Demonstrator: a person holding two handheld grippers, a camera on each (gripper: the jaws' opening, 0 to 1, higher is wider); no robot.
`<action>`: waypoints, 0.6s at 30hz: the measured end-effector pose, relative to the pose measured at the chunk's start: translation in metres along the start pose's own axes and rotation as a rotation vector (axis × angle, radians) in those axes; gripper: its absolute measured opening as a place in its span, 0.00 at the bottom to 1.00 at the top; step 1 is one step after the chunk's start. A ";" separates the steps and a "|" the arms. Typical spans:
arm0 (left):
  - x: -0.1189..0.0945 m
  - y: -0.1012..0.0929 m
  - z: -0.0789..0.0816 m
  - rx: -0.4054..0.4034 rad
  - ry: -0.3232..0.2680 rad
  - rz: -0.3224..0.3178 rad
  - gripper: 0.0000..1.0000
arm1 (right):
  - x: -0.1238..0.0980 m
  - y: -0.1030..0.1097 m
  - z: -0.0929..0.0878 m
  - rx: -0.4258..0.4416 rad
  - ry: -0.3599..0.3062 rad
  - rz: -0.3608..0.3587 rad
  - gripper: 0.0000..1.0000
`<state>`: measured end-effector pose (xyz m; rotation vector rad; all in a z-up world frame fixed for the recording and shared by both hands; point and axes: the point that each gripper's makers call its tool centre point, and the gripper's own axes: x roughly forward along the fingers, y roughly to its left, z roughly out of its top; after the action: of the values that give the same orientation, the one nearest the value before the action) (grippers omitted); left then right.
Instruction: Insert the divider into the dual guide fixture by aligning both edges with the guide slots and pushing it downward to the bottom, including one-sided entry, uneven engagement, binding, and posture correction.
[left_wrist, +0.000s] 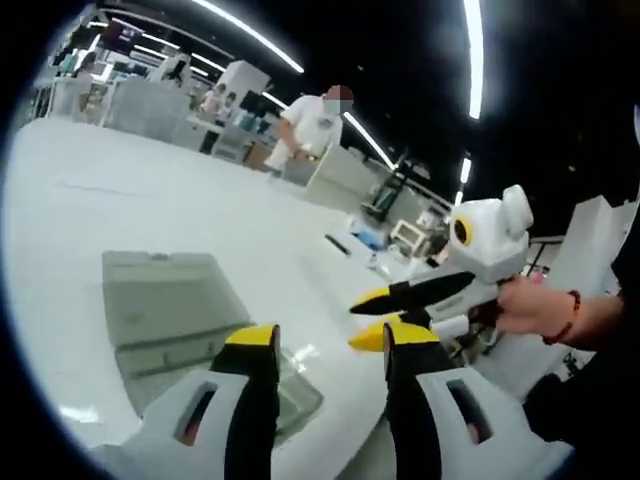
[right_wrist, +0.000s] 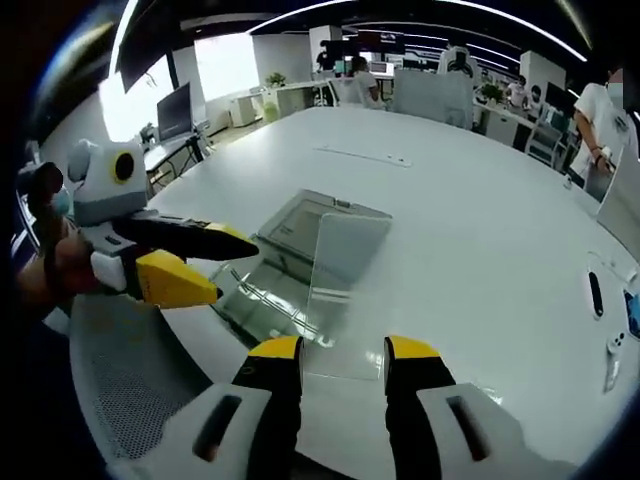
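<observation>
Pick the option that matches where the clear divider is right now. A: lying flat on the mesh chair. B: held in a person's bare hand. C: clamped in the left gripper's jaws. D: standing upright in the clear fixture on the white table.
D: in the right gripper view the divider stands upright in the fixture on the table, with both grippers' jaws open and empty.

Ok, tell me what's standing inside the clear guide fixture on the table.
A clear divider panel stands upright in the guide fixture on the white table. How deep its lower edge sits in the slots cannot be told; clear plastic and glare blur it. Both grippers hover apart from it.
</observation>
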<state>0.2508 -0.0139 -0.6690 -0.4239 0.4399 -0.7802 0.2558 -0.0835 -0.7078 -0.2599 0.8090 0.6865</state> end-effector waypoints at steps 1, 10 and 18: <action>0.000 0.001 0.001 -0.007 -0.003 0.005 0.36 | 0.000 0.001 0.000 -0.006 0.002 0.001 0.28; 0.003 0.005 0.005 -0.052 -0.026 0.024 0.30 | 0.003 0.015 0.003 -0.048 0.000 0.026 0.28; 0.003 0.009 0.007 -0.121 -0.039 0.037 0.24 | 0.002 0.026 0.006 -0.073 -0.009 0.054 0.28</action>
<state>0.2611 -0.0089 -0.6679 -0.5414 0.4582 -0.7108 0.2433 -0.0603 -0.7046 -0.3020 0.7855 0.7685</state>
